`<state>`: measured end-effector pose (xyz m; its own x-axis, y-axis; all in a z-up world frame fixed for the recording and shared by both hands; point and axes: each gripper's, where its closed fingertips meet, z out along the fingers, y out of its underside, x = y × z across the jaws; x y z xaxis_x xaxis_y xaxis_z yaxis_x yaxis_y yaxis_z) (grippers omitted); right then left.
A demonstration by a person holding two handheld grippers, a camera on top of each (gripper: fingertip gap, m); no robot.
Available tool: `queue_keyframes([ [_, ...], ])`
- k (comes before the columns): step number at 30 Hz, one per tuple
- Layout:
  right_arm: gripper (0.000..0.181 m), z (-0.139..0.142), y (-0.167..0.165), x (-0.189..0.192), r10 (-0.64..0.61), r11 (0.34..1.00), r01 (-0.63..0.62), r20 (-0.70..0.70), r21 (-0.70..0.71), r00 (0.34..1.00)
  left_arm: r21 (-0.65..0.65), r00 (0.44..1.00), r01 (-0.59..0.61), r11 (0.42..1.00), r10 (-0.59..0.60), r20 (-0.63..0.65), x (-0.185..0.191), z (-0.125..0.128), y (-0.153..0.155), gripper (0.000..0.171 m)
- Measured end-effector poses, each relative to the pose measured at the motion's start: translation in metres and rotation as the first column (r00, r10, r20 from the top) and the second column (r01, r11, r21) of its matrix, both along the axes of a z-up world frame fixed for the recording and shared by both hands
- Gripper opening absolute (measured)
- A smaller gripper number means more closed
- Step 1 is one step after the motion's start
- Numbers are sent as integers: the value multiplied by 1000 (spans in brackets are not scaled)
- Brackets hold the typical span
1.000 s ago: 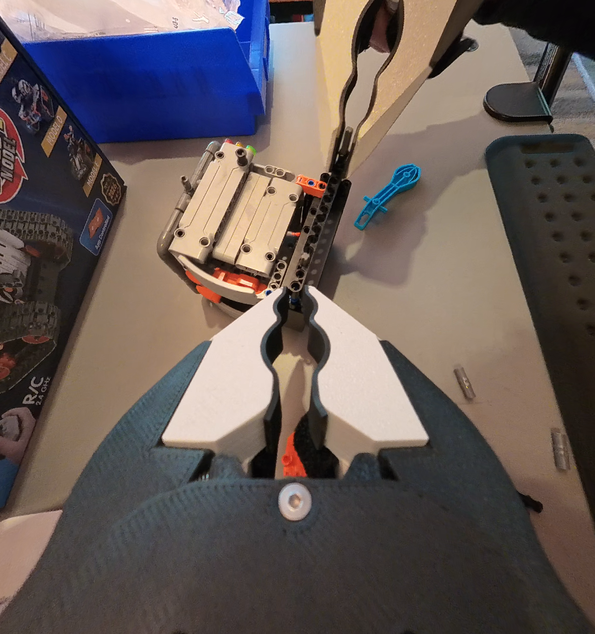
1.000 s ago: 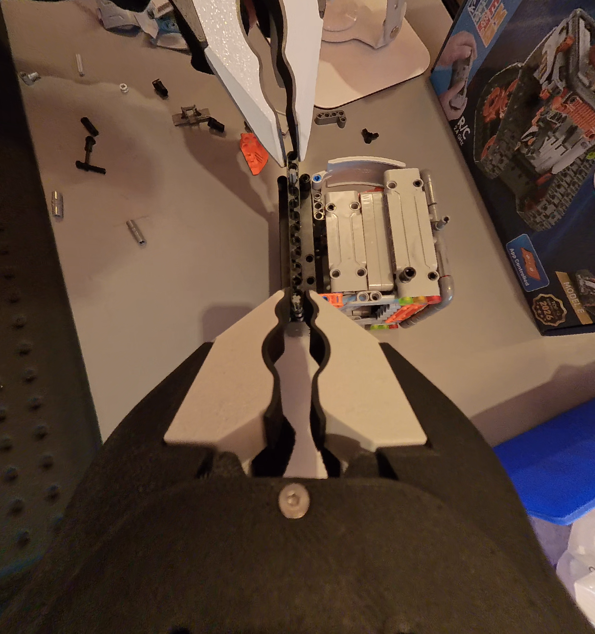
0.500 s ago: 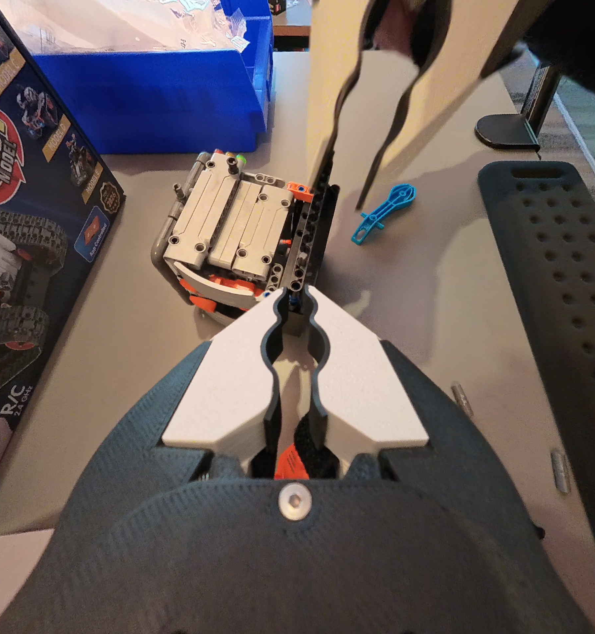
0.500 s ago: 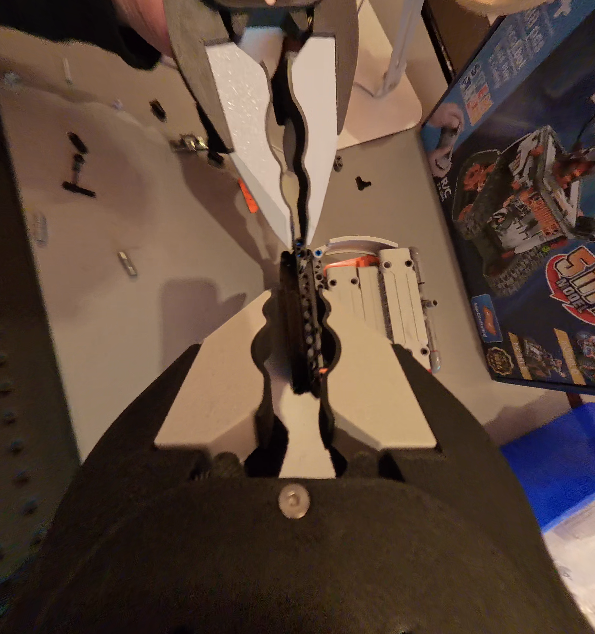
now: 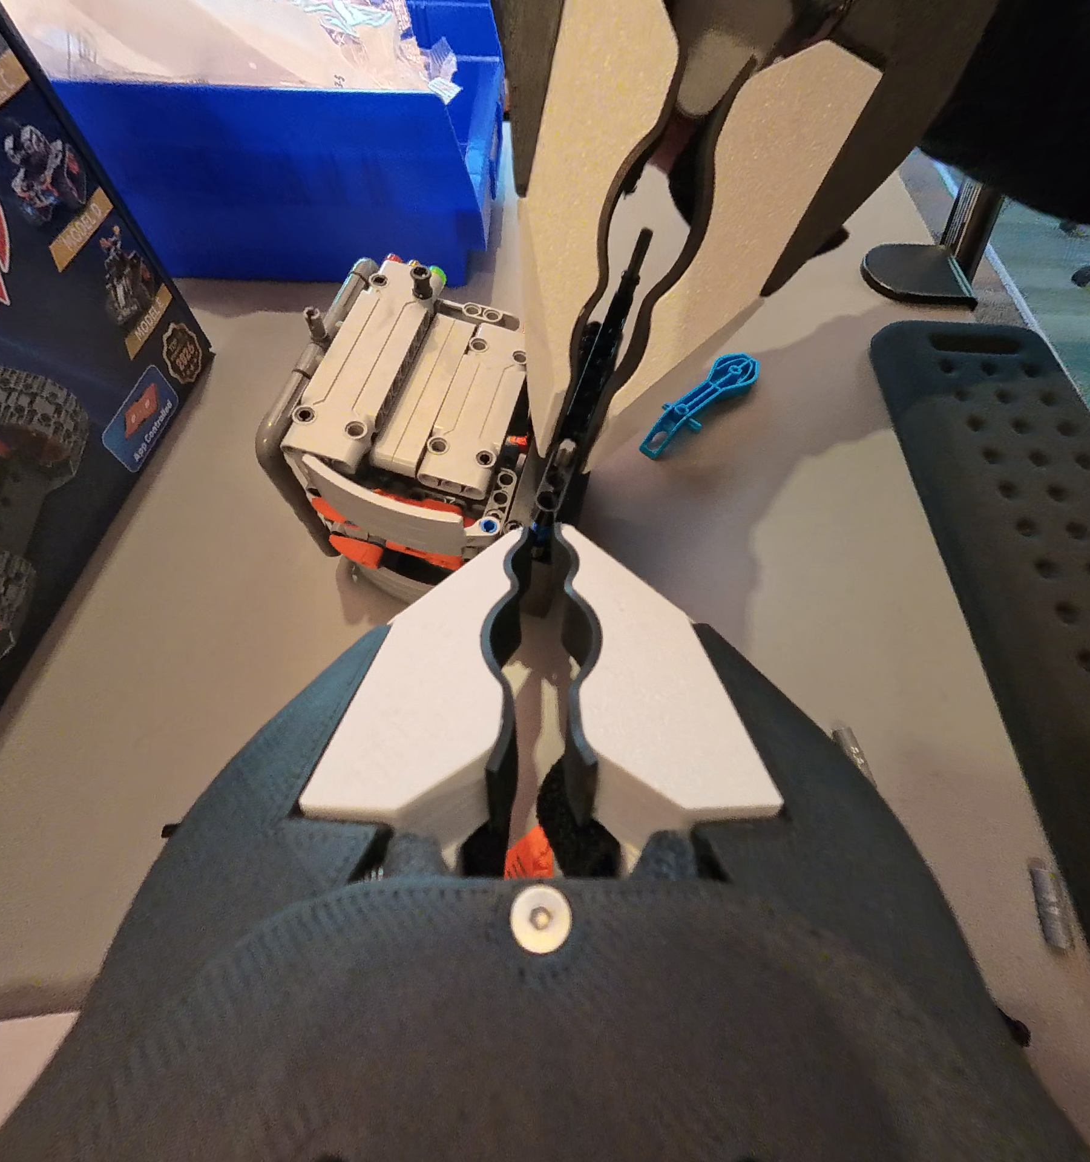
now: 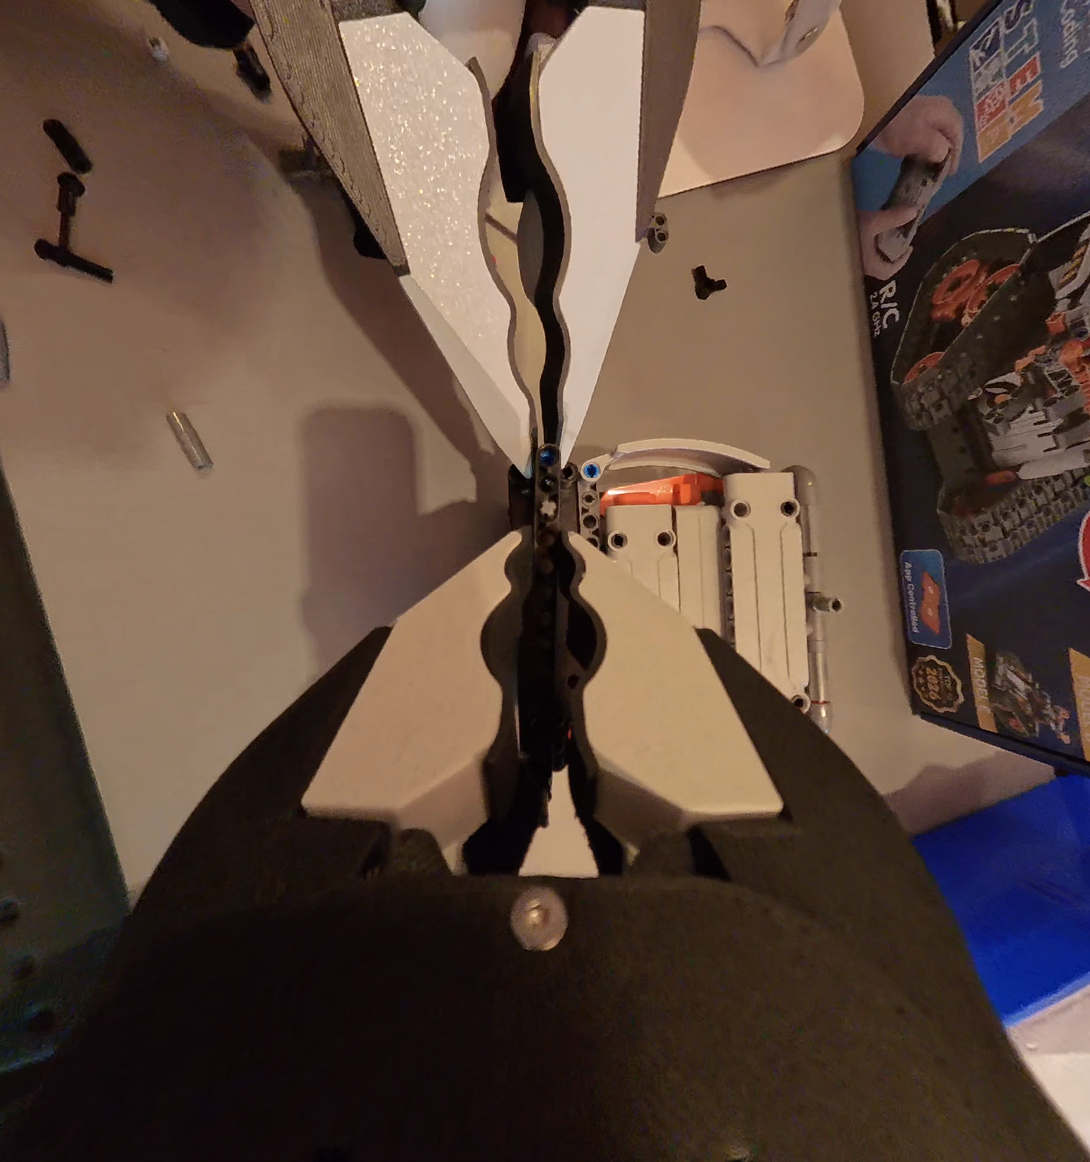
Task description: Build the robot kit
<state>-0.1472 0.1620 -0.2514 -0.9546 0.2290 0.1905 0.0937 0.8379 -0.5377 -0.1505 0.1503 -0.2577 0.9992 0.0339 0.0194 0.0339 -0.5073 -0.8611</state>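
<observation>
Fingers of both grippers clamp the black perforated beam [image 5: 551, 497] along one side of the grey brick-built block [image 5: 404, 402]: the left gripper [image 5: 541, 534] pinches its near end, the right gripper [image 6: 545, 541] straddles the far length. A blue tool [image 5: 699, 402] lies beside the block.

Two tools show, the left tool [image 5: 543, 534] and the right tool [image 6: 543, 541]. On the tabletop [image 5: 750, 566] stand one grey-and-orange brick model [image 5: 404, 434], one printed box [image 5: 45, 377], one blue bin [image 5: 265, 170], one blue plastic piece [image 5: 699, 402] and one dark perforated mat [image 5: 1032, 503]. Two small silver tubes [image 6: 189, 440] lie loose in the right wrist view, beside about four small black pins [image 6: 67, 214]
</observation>
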Motion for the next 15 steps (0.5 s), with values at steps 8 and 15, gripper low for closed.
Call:
queue_keyframes([
  [8, 16, 18, -6, 0, 11, 999, -9, 49, -43, 999, 20, 1000, -6, 1000, 7, -10, -1, 0, 2, 3],
  [15, 9, 9, -12, -4, 18, 999, -17, 24, -32, 1000, 35, 1000, -8, 999, 8, 0, 0, 0, 3, 4],
])
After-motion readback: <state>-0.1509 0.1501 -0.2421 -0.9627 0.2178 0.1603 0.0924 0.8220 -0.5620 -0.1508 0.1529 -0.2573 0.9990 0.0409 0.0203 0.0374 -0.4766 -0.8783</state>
